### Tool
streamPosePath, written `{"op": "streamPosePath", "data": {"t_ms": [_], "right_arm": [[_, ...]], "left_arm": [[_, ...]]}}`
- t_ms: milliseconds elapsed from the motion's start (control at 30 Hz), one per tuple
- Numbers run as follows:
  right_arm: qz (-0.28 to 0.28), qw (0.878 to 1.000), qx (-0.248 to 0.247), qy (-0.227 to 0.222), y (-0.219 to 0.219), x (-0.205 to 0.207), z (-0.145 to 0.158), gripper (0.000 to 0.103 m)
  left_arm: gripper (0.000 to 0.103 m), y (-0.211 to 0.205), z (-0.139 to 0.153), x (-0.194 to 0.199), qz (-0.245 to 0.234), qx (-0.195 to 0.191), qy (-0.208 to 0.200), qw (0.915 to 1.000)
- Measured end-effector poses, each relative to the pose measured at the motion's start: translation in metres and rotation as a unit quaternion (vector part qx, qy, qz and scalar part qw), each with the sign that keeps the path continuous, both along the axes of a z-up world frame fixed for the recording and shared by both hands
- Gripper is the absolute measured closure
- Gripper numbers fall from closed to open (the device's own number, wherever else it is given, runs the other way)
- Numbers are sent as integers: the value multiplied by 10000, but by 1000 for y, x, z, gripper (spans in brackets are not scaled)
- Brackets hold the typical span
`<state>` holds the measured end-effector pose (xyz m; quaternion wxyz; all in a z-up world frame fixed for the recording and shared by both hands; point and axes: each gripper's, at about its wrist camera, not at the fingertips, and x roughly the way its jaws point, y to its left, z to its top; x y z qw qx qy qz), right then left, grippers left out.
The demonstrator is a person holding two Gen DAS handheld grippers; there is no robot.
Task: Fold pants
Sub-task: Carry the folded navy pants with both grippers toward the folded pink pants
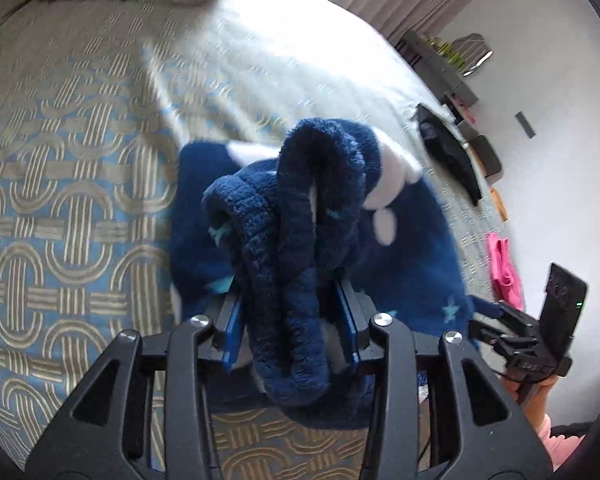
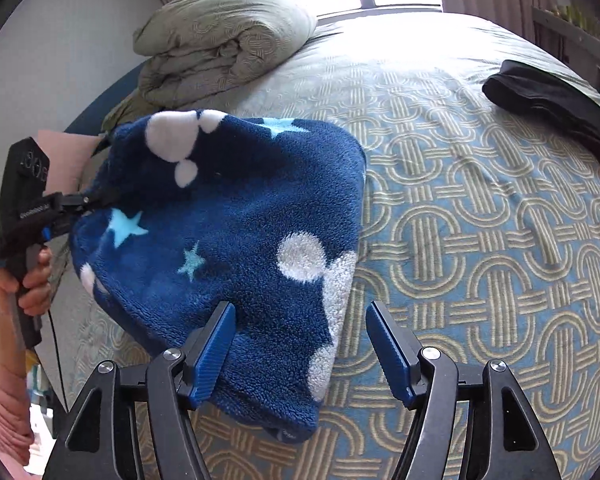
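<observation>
Two tongs at work. Left tongs (image 1: 290,320) clamped on a thick bunched fold of the pants (image 2: 228,216), navy fleece with white blobs and pale blue stars. Pants lie near the bed (image 2: 480,240) edge, part lifted. Right tongs (image 2: 300,344) spread wide, gripping nothing, one finger (image 2: 214,350) over the fleece. Black garment (image 2: 556,108) at far corner. Folded quilt (image 2: 224,44) at bed's head. Lettering on the left handle unreadable.

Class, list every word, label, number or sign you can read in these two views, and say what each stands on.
No text reads clearly.
Left gripper body: white lettering along its side, too blurred to read.
Same body, top face: embossed marks, illegible.
Right gripper: small pale mark on its side, too small to read.
Fleece pants: stars and dots only, no writing.
</observation>
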<state>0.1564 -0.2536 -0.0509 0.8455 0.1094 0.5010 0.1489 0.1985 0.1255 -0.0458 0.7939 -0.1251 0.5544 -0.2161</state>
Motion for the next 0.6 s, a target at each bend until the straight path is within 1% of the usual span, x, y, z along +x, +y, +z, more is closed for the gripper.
{"op": "streamPosePath", "data": {"t_ms": [33, 67, 100, 133, 200, 233, 400, 500, 600], "right_arm": [[45, 9999, -60, 67, 4, 2, -5, 34], [94, 9998, -124, 152, 8, 3, -10, 33], [121, 9996, -154, 227, 11, 4, -15, 33], [122, 9994, -163, 286, 13, 3, -18, 31], [97, 9992, -150, 356, 13, 1, -24, 29], [85, 9992, -134, 379, 12, 0, -26, 28], [-8, 9989, -35, 459, 7, -5, -29, 26], [-15, 9989, -145, 447, 9, -4, -28, 26], [44, 9987, -308, 391, 13, -4, -24, 26]], "left_arm": [[48, 4, -17, 1, 95, 83, 161, 9998], [41, 9, -29, -3, 235, 29, 195, 9995], [30, 17, -34, -6, 423, -120, 144, 9989], [28, 22, -37, -8, 530, -283, 147, 9981], [27, 29, -41, -10, 625, -516, 221, 9965], [27, 29, -41, -11, 631, -543, 221, 9963], [27, 25, -35, -15, 579, -338, 107, 9977], [27, 21, -28, -16, 564, -206, 38, 9982], [27, 19, -27, -17, 534, -167, 13, 9984]]}}
